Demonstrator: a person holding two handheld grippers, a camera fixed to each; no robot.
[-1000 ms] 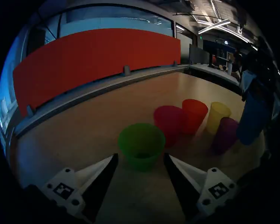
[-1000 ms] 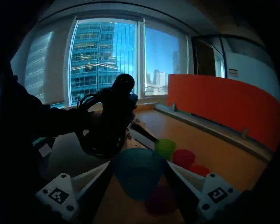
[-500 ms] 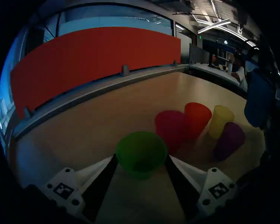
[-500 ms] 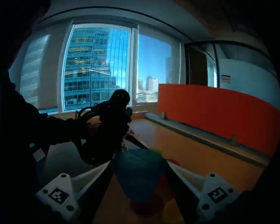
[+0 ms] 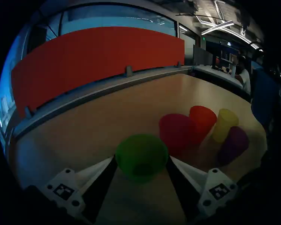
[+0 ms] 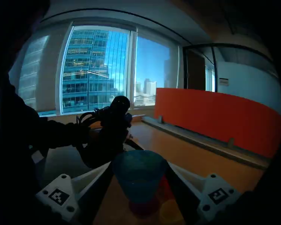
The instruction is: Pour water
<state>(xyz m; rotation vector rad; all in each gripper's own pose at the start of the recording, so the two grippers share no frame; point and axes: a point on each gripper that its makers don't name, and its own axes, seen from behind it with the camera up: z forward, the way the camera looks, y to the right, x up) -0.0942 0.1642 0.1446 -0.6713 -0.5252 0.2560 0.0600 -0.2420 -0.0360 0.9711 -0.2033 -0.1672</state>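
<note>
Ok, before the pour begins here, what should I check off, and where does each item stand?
1. Hold: the right gripper is shut on the blue translucent plastic cup, which is off the table: ok.
2. The green translucent plastic cup sits between the fingers of the left gripper: ok. Firm clamp: cannot tell.
3. Green cup upright, mouth open upward: ok.
4. Blue cup above the green cup: not ok. In the left gripper view it hangs far off to the right.
5. Water in the blue cup: cannot tell.
6. The red plastic cup stands clear of the green cup: cannot tell, as they overlap in view.
</note>
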